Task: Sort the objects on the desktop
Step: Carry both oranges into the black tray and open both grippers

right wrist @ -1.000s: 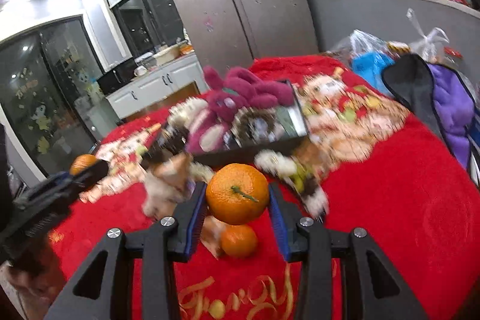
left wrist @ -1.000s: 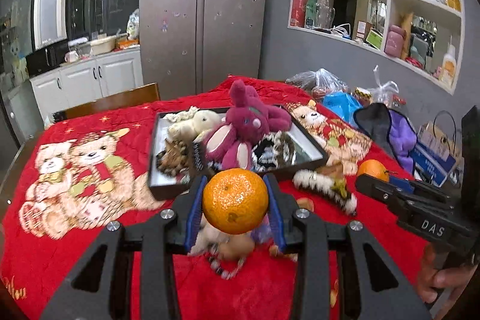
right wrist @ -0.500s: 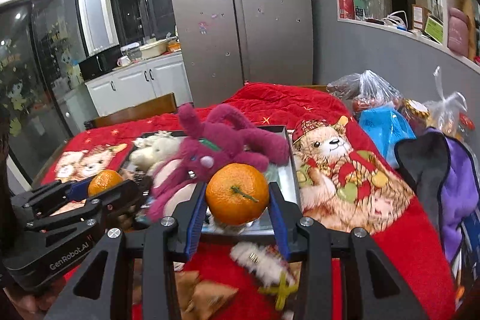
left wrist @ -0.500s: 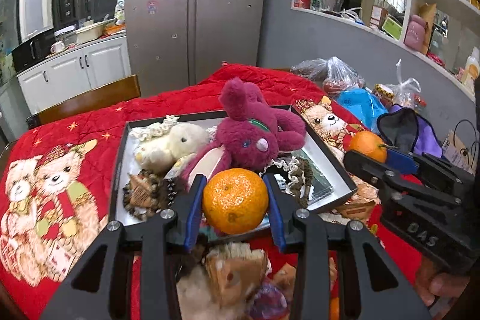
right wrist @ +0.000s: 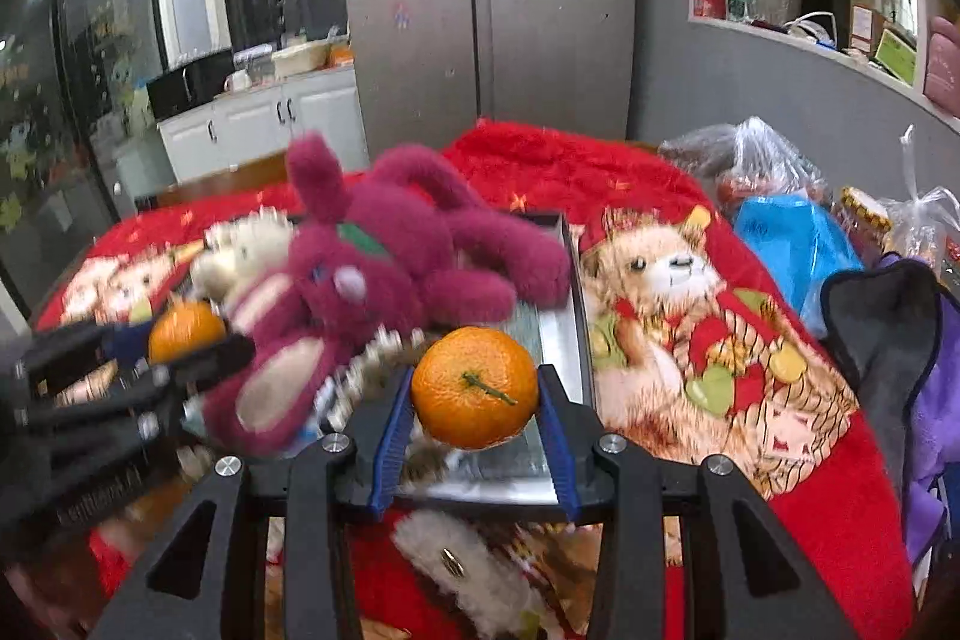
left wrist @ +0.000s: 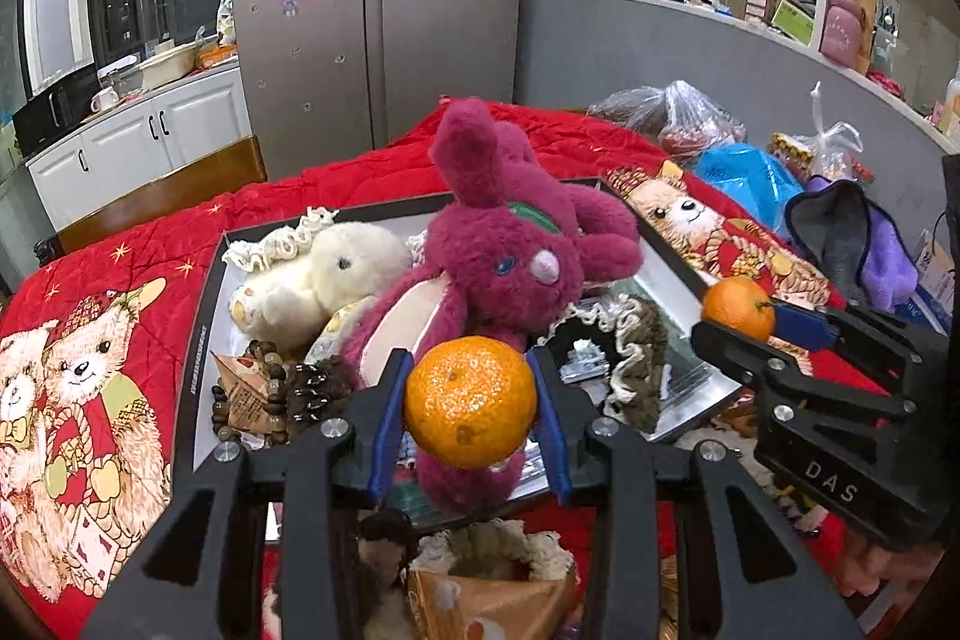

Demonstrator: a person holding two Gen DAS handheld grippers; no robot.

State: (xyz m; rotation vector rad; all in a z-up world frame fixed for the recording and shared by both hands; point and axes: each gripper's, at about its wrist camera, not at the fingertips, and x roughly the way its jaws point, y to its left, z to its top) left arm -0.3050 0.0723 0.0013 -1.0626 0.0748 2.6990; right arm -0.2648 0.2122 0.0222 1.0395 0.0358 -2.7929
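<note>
Oranges, one per gripper: left gripper (left wrist: 471, 403) is clamped on a round, pebbly-skinned orange (left wrist: 470, 400), navel end facing the camera; right gripper (right wrist: 474, 388) grips a second orange (right wrist: 474, 387), green stem toward the camera. Both are held above a shallow black-rimmed tray (left wrist: 201, 340) of soft toys, a fuzzy magenta rabbit (left wrist: 516, 250) lying lengthwise across it, on a red quilted cloth (left wrist: 372, 178).

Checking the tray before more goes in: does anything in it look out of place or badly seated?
The big magenta plush rabbit sprawls over the other items, one arm draped across the far rim of the black tray rather than lying inside.
</note>
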